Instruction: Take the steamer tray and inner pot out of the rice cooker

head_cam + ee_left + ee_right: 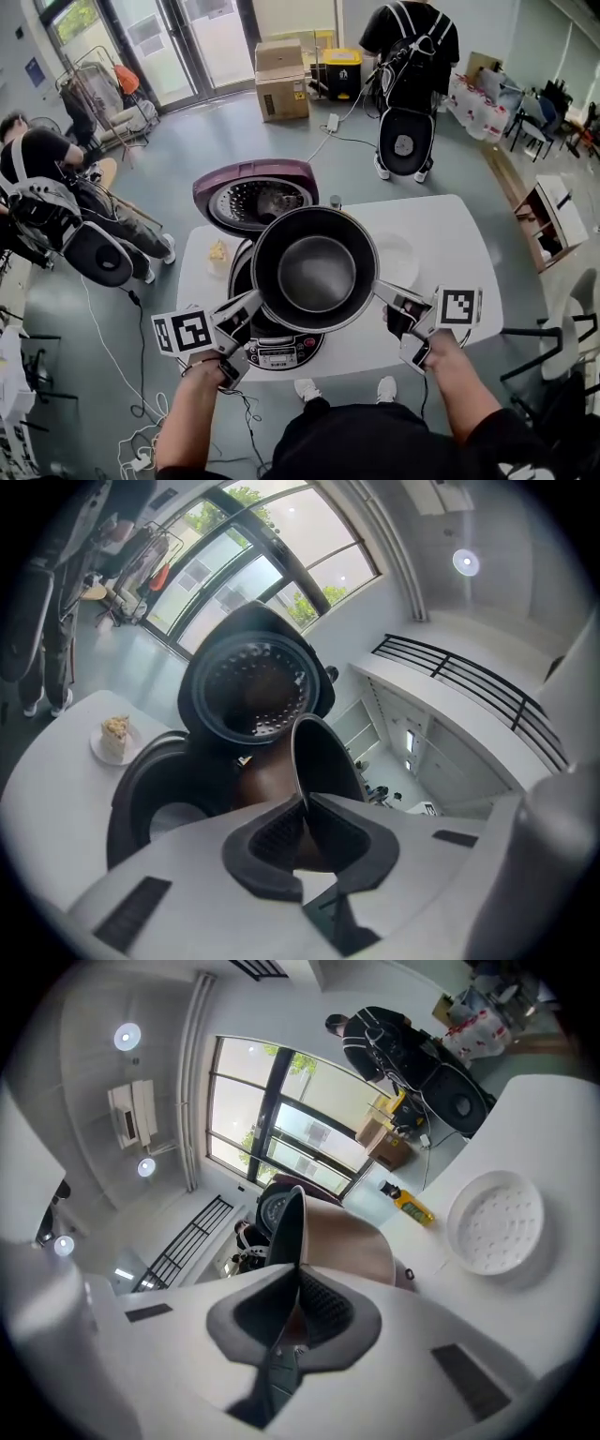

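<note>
The dark metal inner pot (315,270) hangs above the open rice cooker (267,342), lifted clear of its well. My left gripper (251,305) is shut on the pot's left rim (298,761). My right gripper (382,292) is shut on the opposite rim (287,1227). The cooker's purple lid (253,192) stands open behind, its perforated inner plate (255,684) facing me. The white steamer tray (398,258) lies on the table to the right of the cooker and shows again as the white perforated steamer tray (495,1221) in the right gripper view.
A small plate with a piece of cake (218,255) sits on the white table (450,234) left of the cooker. A small yellow-labelled bottle (405,1202) stands behind the tray. People sit or stand at the left and at the back, with cardboard boxes (281,80) beyond.
</note>
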A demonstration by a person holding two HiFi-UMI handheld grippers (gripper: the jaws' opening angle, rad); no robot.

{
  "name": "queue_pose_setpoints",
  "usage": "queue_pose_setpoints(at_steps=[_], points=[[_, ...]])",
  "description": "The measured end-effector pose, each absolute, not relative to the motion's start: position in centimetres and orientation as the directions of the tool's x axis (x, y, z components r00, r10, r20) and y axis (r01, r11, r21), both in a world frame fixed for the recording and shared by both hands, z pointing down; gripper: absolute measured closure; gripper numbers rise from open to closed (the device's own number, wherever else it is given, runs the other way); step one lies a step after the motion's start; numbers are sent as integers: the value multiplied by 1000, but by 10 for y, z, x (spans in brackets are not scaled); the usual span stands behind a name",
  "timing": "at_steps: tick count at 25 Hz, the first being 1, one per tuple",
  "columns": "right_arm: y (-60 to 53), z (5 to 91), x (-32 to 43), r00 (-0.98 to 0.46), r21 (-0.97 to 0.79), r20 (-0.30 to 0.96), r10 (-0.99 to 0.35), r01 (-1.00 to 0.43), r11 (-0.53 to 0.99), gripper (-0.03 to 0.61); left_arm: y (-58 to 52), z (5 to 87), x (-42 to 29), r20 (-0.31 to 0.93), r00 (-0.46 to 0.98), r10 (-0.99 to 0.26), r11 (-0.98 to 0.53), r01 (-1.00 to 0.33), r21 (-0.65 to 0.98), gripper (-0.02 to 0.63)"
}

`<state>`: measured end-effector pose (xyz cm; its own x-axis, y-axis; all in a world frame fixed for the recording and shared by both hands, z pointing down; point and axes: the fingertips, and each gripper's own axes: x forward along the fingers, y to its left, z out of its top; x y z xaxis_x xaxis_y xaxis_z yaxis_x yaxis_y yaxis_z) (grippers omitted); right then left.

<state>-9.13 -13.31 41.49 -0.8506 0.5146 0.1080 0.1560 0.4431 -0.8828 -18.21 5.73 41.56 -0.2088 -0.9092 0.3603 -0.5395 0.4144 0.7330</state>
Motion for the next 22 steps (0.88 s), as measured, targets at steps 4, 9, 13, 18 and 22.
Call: queue_pose_setpoints(at_steps=[4, 9, 13, 18, 22], points=[[-188, 417, -62, -871, -883, 113, 478, 132, 450, 566, 3, 415, -155, 354, -185, -917, 395, -554, 733, 591], [-252, 432, -31, -897, -869, 125, 423, 107, 484, 566, -61, 432, -124, 366, -159, -917, 390, -548, 740, 589], [-295, 451, -10, -905, -875, 136, 403, 81, 476, 565, -107, 456, -103, 366, -124, -922, 375, -520, 767, 589], [-344, 484, 28, -916, -883, 223, 335, -45, 467, 566, -160, 490, -79, 383, -60, -922, 360, -500, 788, 591], [-377, 504, 54, -922, -880, 243, 301, -79, 468, 566, -199, 516, -57, 401, -6, -916, 353, -486, 799, 589]])
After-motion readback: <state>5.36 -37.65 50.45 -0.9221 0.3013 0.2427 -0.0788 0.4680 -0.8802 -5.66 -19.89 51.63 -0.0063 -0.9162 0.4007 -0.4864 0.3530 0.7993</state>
